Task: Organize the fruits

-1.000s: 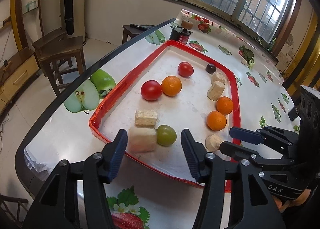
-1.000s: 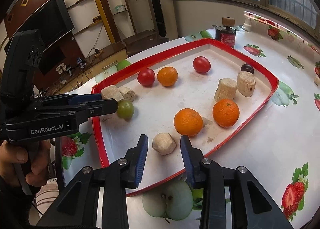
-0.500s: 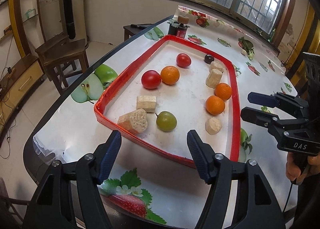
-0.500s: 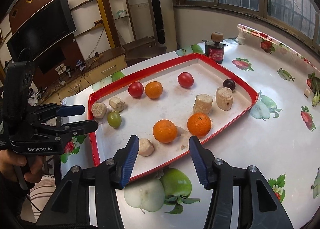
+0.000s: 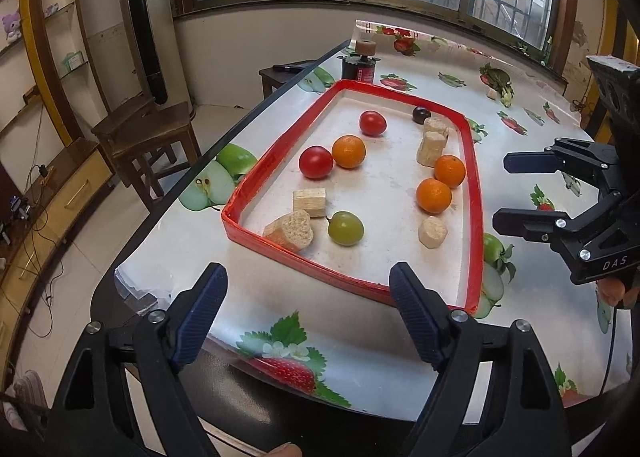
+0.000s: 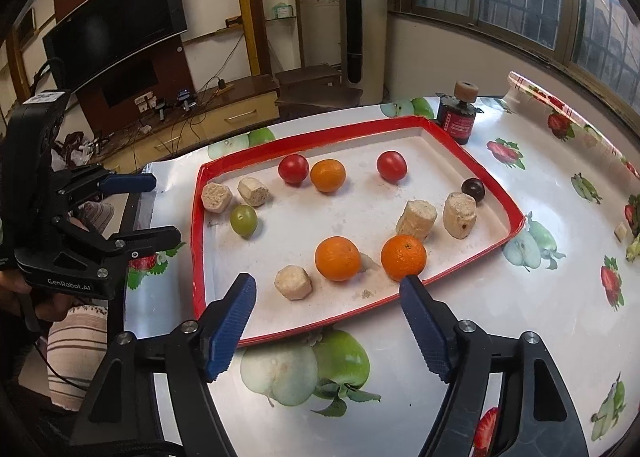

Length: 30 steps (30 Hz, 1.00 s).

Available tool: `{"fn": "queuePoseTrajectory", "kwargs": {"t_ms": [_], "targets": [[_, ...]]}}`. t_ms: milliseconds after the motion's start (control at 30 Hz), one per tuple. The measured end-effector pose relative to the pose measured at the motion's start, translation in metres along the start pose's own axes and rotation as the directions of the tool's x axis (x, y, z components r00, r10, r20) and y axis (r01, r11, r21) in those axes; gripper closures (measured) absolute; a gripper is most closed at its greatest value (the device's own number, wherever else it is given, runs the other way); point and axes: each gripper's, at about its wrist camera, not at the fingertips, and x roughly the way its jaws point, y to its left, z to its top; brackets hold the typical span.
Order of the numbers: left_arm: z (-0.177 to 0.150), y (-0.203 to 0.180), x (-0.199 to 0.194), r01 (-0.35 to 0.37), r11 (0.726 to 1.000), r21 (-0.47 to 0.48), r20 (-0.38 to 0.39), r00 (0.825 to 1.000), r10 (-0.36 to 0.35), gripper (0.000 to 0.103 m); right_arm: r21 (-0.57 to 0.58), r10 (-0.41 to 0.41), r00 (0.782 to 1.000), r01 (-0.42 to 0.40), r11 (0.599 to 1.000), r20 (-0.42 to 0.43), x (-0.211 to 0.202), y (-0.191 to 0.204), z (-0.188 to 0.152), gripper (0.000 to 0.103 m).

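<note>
A red-rimmed white tray [image 5: 474,193] [image 6: 197,225] lies on the table. In it are three oranges [image 5: 349,152] [image 6: 337,258], two red tomatoes [image 5: 316,162] [image 6: 293,168], a green grape [image 5: 345,228] [image 6: 243,220], a dark plum [image 5: 421,114] [image 6: 473,188] and several beige bread-like chunks [image 5: 289,230] [image 6: 293,282]. My left gripper [image 5: 308,315] [image 6: 158,209] is open and empty, held off the tray's near corner. My right gripper [image 6: 328,327] [image 5: 510,189] is open and empty, off the tray's long side.
A dark jar with a cork top [image 5: 359,64] [image 6: 458,116] stands beyond the tray's far end. The tablecloth has printed fruit pictures. Wooden stools [image 5: 152,137] stand off the table's left edge. A small beige piece [image 6: 620,232] lies on the cloth at right.
Both grippers have pulled back and up from the tray and opened wider. The left gripper has let go of the bread chunk, which now lies in the tray's near corner.
</note>
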Motion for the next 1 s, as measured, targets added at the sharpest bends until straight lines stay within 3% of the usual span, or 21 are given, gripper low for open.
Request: {"fn": "queuePoseTrajectory", "kwargs": {"t_ms": [400, 567, 767, 1000], "targets": [[-0.004, 0.002, -0.021, -0.057, 0.998, -0.029, 0.042, 0.997, 0.058, 0.019, -0.180, 0.044, 0.999, -0.047, 0.982, -0.019, -0.008, 0.021, -0.012, 0.022], [-0.002, 0.001, -0.032, -0.082, 0.996, -0.021, 0.079, 0.993, 0.083, 0.019, -0.202, 0.055, 0.998, -0.057, 0.978, -0.015, -0.013, 0.023, -0.012, 0.022], [-0.004, -0.003, -0.034, -0.162, 0.987, 0.003, 0.092, 0.983, 0.161, 0.019, -0.231, 0.045, 0.999, -0.045, 0.972, -0.005, -0.019, 0.025, -0.011, 0.022], [-0.007, 0.002, -0.035, -0.178, 0.984, -0.011, 0.083, 0.981, 0.178, 0.019, -0.237, 0.034, 0.999, -0.031, 0.971, 0.007, -0.022, 0.023, -0.008, 0.022]]}}
